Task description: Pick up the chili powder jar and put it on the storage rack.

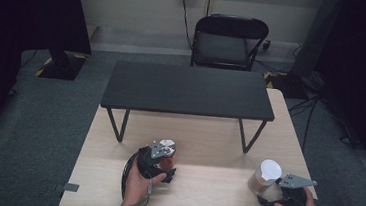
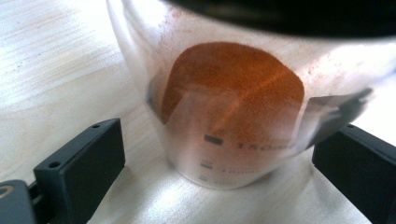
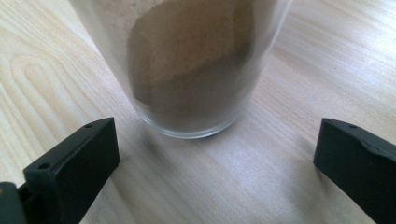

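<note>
While both hands rest near the front edge of the table [image 1: 113,187], each gripper is lined up on its own jar. Left gripper [image 2: 217,158]: jaws spread wide, one each side of the red jar [image 2: 229,107], neither pad pressing on the glass as far as the left gripper view shows. That jar stands upright on the table straight ahead of the jaws, already partly between them, its long axis vertical and crossing the line of the jaws. Clear glass, printed measure marks near the base, a mound of rust-red powder inside, a dark lid rim at the top of that view; from the high view its lid [image 1: 167,144] looks pale, just in front of the black shelf [image 1: 187,91].

Over to the right gripper [image 3: 217,154]: jaws fully apart, holding nothing. Its brown jar [image 3: 187,65] stands upright on the table dead ahead, a little beyond the jaw tips rather than between them. Clear glass again, filled with dull brown powder banked higher on one side, white lid [image 1: 270,169] seen from above, further from the shelf than the red jar and off toward the table's right side.

My read: the left needs only a squeeze; the right wants a short push forward first. Each hand is nearest its own jar.
</note>
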`<state>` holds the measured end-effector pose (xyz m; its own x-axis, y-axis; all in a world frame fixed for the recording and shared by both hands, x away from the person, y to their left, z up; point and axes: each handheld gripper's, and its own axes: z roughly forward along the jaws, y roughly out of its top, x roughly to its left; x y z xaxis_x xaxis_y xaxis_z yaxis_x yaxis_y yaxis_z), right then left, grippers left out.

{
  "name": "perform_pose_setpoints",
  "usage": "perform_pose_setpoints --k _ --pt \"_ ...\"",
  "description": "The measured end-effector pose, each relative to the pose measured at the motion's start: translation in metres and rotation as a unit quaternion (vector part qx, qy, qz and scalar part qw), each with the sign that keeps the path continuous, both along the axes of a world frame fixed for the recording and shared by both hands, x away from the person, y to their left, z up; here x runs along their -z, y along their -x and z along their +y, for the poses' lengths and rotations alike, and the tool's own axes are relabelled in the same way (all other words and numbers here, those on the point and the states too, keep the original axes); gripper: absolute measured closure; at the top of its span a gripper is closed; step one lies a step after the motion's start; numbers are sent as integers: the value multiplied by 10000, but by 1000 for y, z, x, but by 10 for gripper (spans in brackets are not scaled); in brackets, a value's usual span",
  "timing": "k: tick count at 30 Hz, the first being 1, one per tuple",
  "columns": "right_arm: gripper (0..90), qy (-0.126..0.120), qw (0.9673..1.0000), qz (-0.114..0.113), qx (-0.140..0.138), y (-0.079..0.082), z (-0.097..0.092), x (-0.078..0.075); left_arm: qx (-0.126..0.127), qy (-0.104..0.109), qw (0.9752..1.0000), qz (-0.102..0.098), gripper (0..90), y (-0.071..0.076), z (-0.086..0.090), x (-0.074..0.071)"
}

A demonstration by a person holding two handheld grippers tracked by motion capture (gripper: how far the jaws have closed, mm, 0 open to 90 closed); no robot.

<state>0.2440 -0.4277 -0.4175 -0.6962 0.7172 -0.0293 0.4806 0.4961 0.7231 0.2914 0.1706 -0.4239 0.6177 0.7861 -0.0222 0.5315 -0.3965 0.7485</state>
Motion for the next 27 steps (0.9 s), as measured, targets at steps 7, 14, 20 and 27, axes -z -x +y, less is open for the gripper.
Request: perform_pose_setpoints --k 7,14,20,27 --pt "0 0 10000 -1 11 0 0 0 -17 110 9999 -67 20 1 3 -1" --pt "0 0 10000 0 11 0 0 0 -80 236 9995 -197 40 5 4 0" --pt "0 -1 10000 3 13 0 0 0 -161 397 9985 -331 106 7 7 4" --pt "0 0 10000 -1 11 0 0 0 -72 470 9983 -336 174 5 9 5"
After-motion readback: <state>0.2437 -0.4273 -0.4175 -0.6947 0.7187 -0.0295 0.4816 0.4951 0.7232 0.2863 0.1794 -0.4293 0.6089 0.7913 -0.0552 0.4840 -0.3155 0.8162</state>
